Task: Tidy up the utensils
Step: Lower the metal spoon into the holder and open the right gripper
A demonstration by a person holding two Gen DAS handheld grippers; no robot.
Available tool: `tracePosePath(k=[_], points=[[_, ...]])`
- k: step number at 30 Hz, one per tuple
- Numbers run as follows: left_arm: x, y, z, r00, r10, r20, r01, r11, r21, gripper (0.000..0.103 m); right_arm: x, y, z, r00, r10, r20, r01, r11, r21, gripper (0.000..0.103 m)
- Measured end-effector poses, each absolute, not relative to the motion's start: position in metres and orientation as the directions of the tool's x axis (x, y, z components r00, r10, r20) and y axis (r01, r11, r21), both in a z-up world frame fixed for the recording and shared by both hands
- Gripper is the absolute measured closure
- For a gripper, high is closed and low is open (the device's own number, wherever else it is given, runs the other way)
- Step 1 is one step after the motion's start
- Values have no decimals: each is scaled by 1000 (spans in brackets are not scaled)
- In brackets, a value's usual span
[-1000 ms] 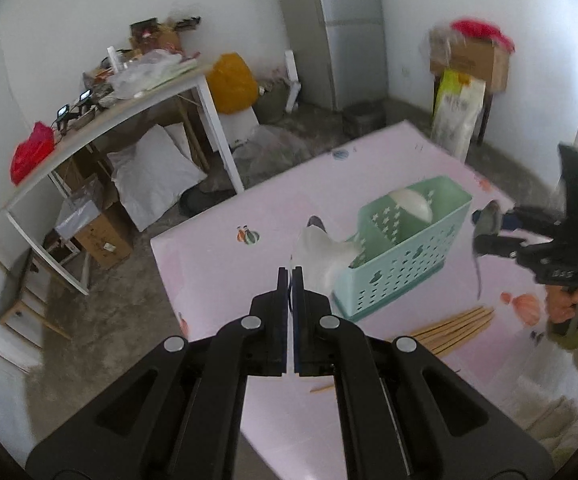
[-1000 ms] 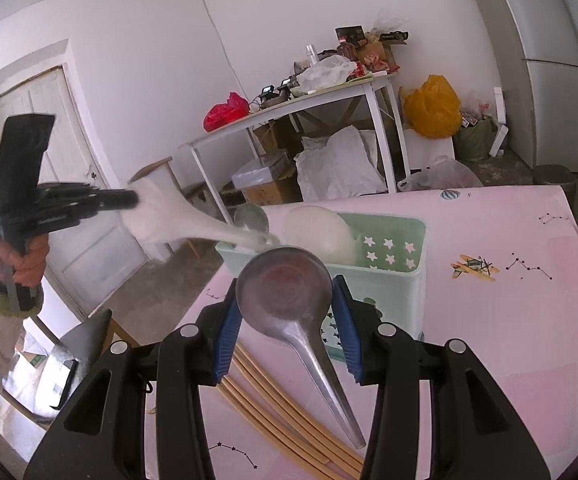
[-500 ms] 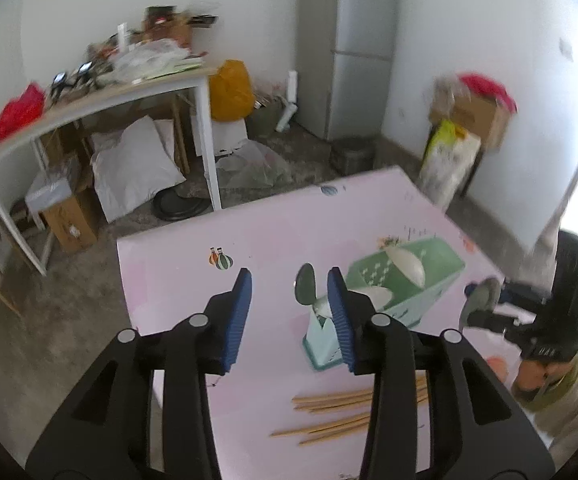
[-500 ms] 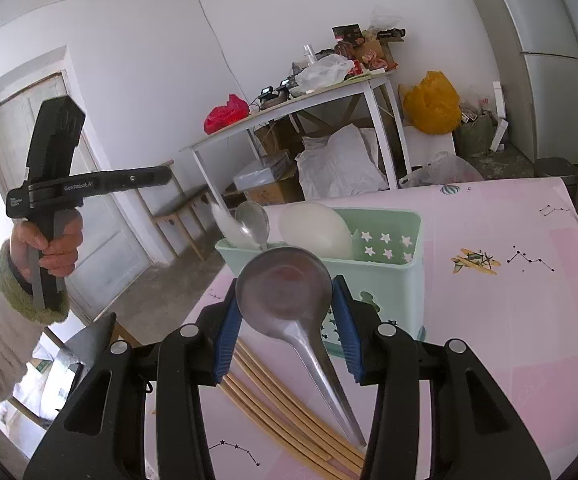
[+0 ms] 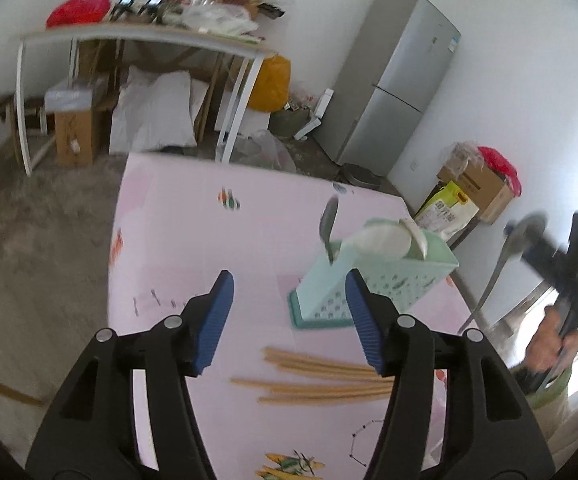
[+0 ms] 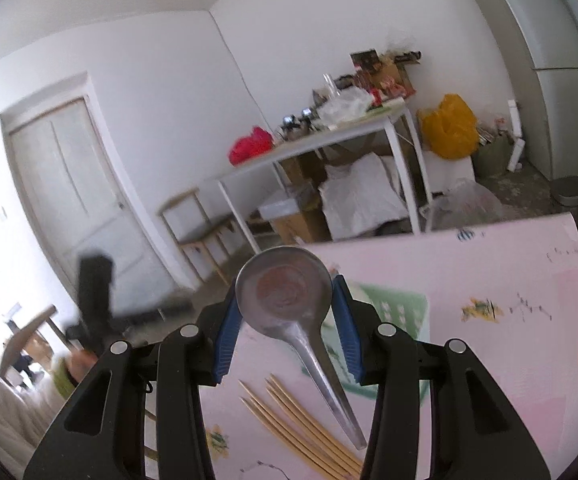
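Presently the right tongs (image 6: 285,330) are clamping the bowl of a large round-bowled steel ladle (image 6: 285,294) between their blue pads, the flat handle hanging back and down toward the camera; gripping at the bowl rim is keeping the handle free, which in my judgement suits dropping it handle-first into the holder. The left tongs (image 5: 287,320) are empty and their jaws are opening, with nothing between them, standing above the pink patterned counter (image 5: 177,248) and aimed toward the loose bundle of pale wooden chopsticks (image 5: 321,376) lying flat near the counter's front edge. The mint-green perforated plastic utensil basket (image 5: 369,284) is standing upright just beyond the chopsticks, already holding a white plastic rice paddle (image 5: 381,238) and a small grey metal spoon (image 5: 328,220), both standing head-up so the handles sit inside. Judged from this layout, the ladle and chopsticks remain to be stowed, and the opening left jaws are likely being readied for the chopsticks.
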State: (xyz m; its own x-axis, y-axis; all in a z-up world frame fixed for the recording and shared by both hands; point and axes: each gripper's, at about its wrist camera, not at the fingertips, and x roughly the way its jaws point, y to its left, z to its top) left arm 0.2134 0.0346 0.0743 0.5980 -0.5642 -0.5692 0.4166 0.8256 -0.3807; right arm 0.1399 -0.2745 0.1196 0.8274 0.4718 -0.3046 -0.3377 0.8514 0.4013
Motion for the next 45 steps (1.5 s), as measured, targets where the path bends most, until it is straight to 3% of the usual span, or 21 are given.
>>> tracePosePath(k=[9,16,35,40,45], points=[[189,31,35,583,-557,-592,405,830,-382,46,165,-286,161,849,473,-235,-359,843,400,60],[170,23,21,579,-550,-602,408,834,-371,45,213,-284,146,843,497,-206,-374,817,440,60],[149,26,0,580,-505,-639,393,861,-324,44,231,-289,55,807,414,-421,-244,883,401,59],[144,25,-3,580,-499,-644,393,864,-316,44,214,-294,57,812,393,-431,-231,895,382,43],[141,27,-6,584,-489,-648,382,870,-313,43,188,-306,66,841,374,-392,-213,894,394,37]])
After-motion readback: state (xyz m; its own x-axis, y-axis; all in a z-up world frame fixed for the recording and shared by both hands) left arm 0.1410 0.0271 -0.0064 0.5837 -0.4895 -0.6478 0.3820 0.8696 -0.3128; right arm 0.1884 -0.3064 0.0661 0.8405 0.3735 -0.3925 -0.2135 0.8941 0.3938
